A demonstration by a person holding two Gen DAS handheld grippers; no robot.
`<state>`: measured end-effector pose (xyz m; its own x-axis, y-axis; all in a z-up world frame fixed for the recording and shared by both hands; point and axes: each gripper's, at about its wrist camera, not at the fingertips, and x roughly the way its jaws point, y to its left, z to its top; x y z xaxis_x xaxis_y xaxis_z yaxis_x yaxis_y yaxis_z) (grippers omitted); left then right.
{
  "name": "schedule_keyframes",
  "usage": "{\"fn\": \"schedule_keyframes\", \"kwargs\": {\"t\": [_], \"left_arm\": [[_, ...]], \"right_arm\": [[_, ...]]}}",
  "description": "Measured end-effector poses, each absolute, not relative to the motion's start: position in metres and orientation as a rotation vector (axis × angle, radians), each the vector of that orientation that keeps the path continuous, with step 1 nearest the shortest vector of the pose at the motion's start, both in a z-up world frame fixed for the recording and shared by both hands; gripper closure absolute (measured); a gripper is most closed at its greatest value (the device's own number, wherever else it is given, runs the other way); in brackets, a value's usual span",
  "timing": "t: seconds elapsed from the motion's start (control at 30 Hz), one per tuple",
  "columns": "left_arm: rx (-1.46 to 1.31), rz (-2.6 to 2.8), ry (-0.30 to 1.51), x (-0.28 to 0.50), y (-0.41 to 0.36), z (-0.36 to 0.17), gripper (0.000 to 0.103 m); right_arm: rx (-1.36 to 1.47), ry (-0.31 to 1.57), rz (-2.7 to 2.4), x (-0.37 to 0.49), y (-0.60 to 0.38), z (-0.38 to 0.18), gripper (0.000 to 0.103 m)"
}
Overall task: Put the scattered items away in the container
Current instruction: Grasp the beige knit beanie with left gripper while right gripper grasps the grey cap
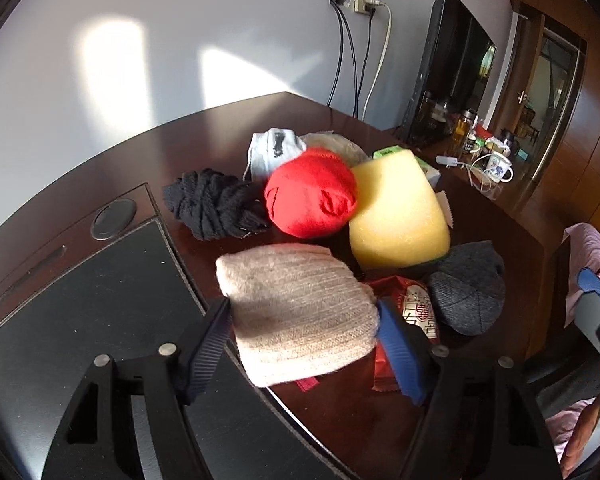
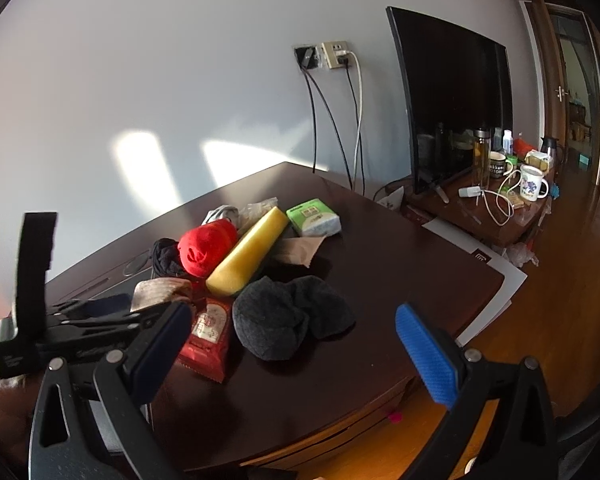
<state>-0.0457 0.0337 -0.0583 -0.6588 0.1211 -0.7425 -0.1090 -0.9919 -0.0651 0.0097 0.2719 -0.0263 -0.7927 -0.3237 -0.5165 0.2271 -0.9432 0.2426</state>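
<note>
My left gripper (image 1: pixel 302 308) is shut on a beige knitted sock roll (image 1: pixel 296 320), one finger pressing each side; the right wrist view shows this gripper (image 2: pixel 132 308) at the left with the roll (image 2: pixel 162 290) poking out. Beyond it lie a red sock ball (image 1: pixel 310 192), a yellow sponge (image 1: pixel 396 212), a black knitted bundle (image 1: pixel 212 204), a white sock (image 1: pixel 272 152), a red snack packet (image 1: pixel 418 312) and a dark grey sock bundle (image 1: pixel 468 288). My right gripper (image 2: pixel 292 316) stands open over the grey bundle (image 2: pixel 288 324), holding nothing. No container is in view.
The items rest on a dark wooden desk (image 2: pixel 400 264) with a black mat (image 1: pixel 100 300) at its left. A green tissue pack (image 2: pixel 314 216) lies farther back. A monitor (image 2: pixel 452 100), mugs and bottles (image 2: pixel 532 184) fill a low side table. Cables hang from a wall socket (image 2: pixel 332 56).
</note>
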Motion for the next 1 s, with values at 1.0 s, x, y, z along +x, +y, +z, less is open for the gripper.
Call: {"fn": "schedule_keyframes", "kwargs": {"t": [1.0], "left_arm": [[-0.973,2.862,-0.234,0.025,-0.028,-0.013,0.043]], "right_arm": [[0.919,-0.080,-2.621,-0.017,0.253,-0.039,0.008]]}}
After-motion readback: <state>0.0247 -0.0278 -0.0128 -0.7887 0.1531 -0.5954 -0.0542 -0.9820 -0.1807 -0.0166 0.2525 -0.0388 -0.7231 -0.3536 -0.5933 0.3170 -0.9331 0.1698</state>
